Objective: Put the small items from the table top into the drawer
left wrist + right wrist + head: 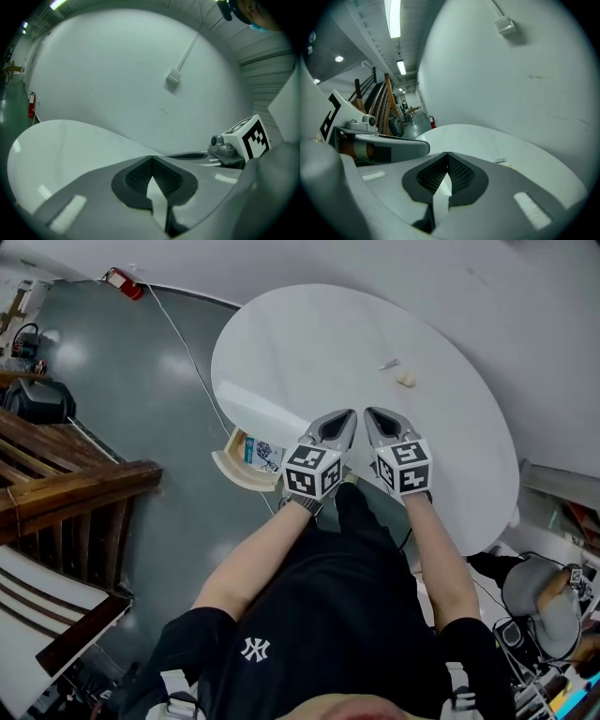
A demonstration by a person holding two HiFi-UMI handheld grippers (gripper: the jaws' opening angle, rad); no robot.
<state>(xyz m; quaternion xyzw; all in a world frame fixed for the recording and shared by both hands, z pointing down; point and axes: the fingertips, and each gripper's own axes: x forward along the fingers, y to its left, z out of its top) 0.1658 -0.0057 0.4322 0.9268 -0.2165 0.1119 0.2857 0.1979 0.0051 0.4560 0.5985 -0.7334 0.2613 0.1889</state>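
Round white table (309, 334) against pale wall. Drawer (230, 465) pulled out at table's left edge, printed packets inside. Person stands at near edge. Left gripper (345, 418) and right gripper (373, 413) side by side over near part of table, pointing toward wall. Both pairs of jaws clenched tip to tip, nothing between them. Small cream lump (405, 379) and flat grey piece (389, 364) lie on tabletop beyond grippers, close together, well apart from drawer.

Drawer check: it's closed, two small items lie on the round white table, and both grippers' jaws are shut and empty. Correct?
No: the drawer stands open under the table's edge, with things inside, as the head view shows. The rest holds.
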